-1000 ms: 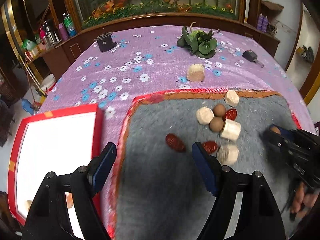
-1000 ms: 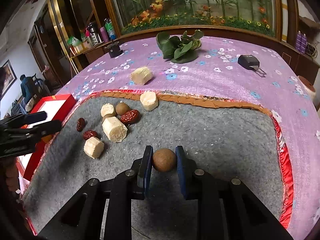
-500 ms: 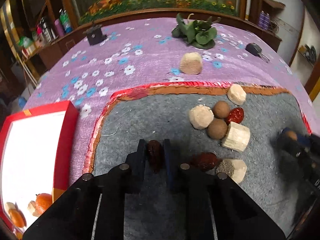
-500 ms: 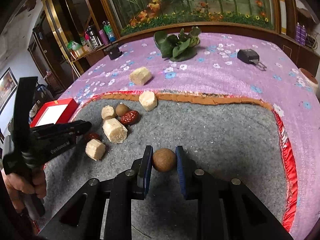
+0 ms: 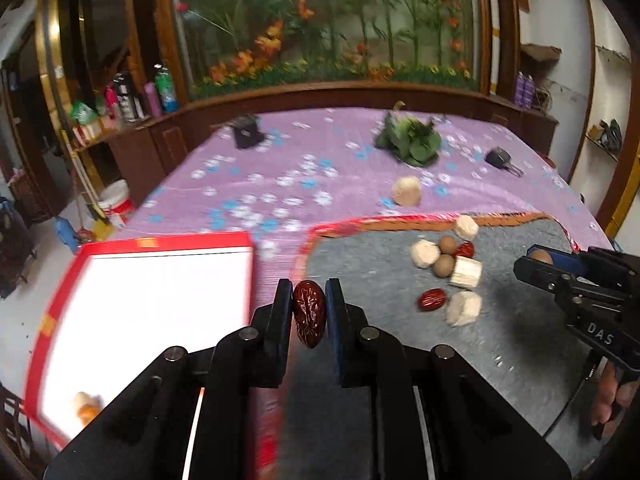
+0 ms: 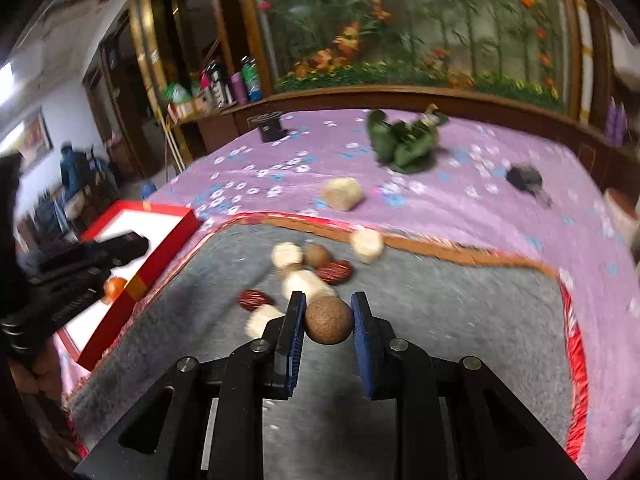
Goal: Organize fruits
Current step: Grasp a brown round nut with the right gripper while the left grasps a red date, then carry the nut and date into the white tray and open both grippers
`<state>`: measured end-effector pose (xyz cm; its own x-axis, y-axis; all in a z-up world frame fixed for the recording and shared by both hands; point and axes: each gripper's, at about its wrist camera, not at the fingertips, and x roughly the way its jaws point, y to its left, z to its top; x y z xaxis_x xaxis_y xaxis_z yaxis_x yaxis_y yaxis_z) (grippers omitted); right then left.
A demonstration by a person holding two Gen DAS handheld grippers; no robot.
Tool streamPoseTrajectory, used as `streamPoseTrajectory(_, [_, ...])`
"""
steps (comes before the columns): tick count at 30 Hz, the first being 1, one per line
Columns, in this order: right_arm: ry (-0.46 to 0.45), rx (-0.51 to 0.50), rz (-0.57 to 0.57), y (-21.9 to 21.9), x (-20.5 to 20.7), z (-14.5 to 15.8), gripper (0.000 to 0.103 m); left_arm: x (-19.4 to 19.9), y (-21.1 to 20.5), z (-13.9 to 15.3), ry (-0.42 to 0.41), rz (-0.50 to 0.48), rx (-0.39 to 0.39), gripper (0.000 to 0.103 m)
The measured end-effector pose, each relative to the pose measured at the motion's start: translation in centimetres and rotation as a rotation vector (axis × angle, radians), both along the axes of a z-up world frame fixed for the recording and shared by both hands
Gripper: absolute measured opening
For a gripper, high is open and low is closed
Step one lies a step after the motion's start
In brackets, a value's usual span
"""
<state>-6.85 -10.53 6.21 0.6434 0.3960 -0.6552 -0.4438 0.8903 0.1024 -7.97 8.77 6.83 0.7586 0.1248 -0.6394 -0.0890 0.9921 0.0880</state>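
My left gripper [image 5: 308, 304] is shut on a dark red date [image 5: 309, 317], held above the left edge of the grey mat [image 5: 380, 280], beside the red-rimmed white box [image 5: 160, 292]. My right gripper [image 6: 327, 316] is shut on a round brown longan [image 6: 328, 320] above the mat [image 6: 440, 300]. It also shows at the right of the left wrist view [image 5: 540, 262]. On the mat lie two red dates [image 5: 432, 299], two brown longans [image 5: 443, 266] and several pale cut chunks [image 5: 464, 308]. One pale chunk [image 5: 406, 191] lies on the purple cloth.
The box holds an orange fruit [image 6: 114, 288] and a pale piece [image 5: 86, 402]. On the purple flowered cloth [image 5: 280, 168] are a green leafy bunch [image 5: 412, 144], a black pot [image 5: 246, 132] and a black key fob [image 5: 500, 159]. A wooden cabinet rings the table.
My left gripper closed on the date on the mat, lifted it and moved left toward the box. My right gripper kept hold of the longan and moved left toward the fruit pile.
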Motion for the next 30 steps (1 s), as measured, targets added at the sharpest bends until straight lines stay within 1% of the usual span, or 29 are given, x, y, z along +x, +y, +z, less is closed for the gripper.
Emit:
streamPoseTrajectory(3, [-0.057,-0.072,0.034,3.5,-1.2,1.3,0.024,-1.2,2.2,0.6,-0.023,0.043,-0.002,0.014])
streamPoseTrajectory(8, [-0.132,-0.138,0.083,8.1,-2.7,3.0,0.023,-2.4,5.4,0.9,-0.045,0.11,0.006,0.014])
streamPoseTrajectory(12, [-0.181,-0.172,0.1,10.7,-3.6,4.2,0.023,-2.9,7.3,0.6,-0.048,0.142,-0.008,0.014])
streamPoseTrajectory(16, [-0.206,-0.207,0.097,12.3,-4.0,4.6,0.023,-3.3,8.3,0.3,-0.05,0.153,-0.013,0.014])
streamPoseTrajectory(30, [-0.244,-0.255,0.098,14.5,-4.9,5.3,0.023,-4.4,10.5,-0.3,-0.046,0.172,-0.036,0.014])
